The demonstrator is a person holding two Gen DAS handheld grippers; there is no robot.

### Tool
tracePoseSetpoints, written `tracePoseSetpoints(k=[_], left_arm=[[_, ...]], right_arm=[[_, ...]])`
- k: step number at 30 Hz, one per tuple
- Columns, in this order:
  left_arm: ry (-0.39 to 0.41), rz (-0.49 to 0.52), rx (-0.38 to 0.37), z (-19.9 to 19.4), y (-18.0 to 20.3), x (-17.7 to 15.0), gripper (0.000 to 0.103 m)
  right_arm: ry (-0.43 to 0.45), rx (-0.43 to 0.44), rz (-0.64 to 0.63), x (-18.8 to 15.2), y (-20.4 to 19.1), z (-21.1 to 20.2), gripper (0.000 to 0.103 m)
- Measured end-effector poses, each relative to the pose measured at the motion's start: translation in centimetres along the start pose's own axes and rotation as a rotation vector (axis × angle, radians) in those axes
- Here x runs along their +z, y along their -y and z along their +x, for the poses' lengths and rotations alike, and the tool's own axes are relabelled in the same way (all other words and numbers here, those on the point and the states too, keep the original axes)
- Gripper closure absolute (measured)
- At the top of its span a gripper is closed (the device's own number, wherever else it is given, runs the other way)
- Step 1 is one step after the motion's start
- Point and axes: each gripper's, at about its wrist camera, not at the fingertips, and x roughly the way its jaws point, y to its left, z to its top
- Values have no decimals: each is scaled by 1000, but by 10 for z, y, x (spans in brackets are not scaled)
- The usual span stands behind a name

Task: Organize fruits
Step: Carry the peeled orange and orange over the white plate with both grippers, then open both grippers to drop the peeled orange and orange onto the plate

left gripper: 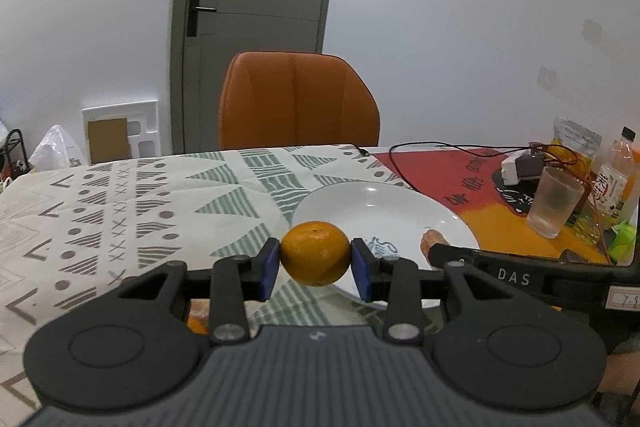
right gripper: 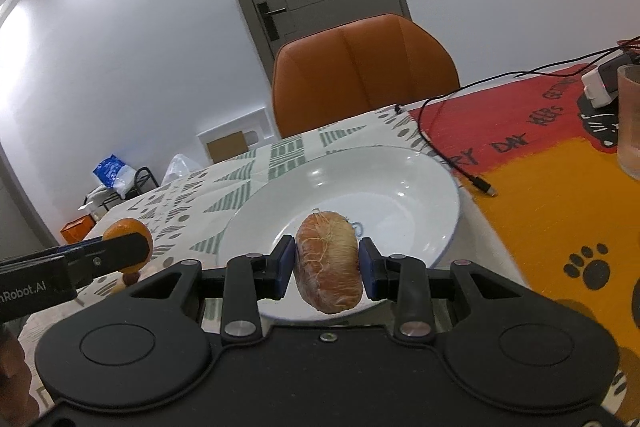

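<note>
My left gripper (left gripper: 316, 261) is shut on a whole orange (left gripper: 315, 253) and holds it just above the near left rim of a white plate (left gripper: 384, 203). My right gripper (right gripper: 326, 267) is shut on a peeled orange piece (right gripper: 329, 261) with white pith strands and holds it above the near part of the plate (right gripper: 360, 179). The right gripper's finger and the peeled piece (left gripper: 434, 241) show at the right of the left wrist view. The left gripper with its orange (right gripper: 128, 231) shows at the left of the right wrist view. Another orange fruit (left gripper: 198, 319) lies partly hidden under the left gripper.
The table has a patterned cloth (left gripper: 120, 203) and a red and yellow mat (right gripper: 560, 187). A black cable (right gripper: 460, 163) lies by the plate's right rim. A frosted cup (left gripper: 554, 201), a drink bottle (left gripper: 614, 183) and a snack bag (left gripper: 576, 143) stand at right. An orange chair (left gripper: 298, 99) is behind the table.
</note>
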Motion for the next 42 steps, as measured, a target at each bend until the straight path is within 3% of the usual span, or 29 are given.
tracePoseSetpoints(k=[6, 9, 18, 25, 30, 32, 34, 37, 42], left_arm=[[-11, 14, -14, 15, 10, 5, 66], [-21, 20, -17, 24, 14, 6, 66], [-44, 30, -39, 43, 26, 7, 66], [-61, 38, -50, 52, 34, 9, 65], [-51, 29, -30, 45, 30, 12, 58], [-59, 16, -5, 41, 24, 13, 47], [-56, -8, 15, 35, 16, 13, 37], [-37, -37, 41, 24, 4, 13, 24], [-17, -67, 96, 7, -14, 14, 21]], right_arm=[[8, -26, 10, 7, 12, 6, 70], [1, -39, 24, 10, 19, 9, 64], [32, -14, 81, 5, 35, -14, 63], [37, -9, 90, 1, 37, -24, 54], [17, 0, 106, -2, 37, -21, 52], [4, 3, 108, -2, 37, -19, 46], [-2, 11, 108, -2, 35, -19, 30], [15, 26, 102, 0, 32, -22, 14], [25, 17, 82, 3, 24, -25, 0]])
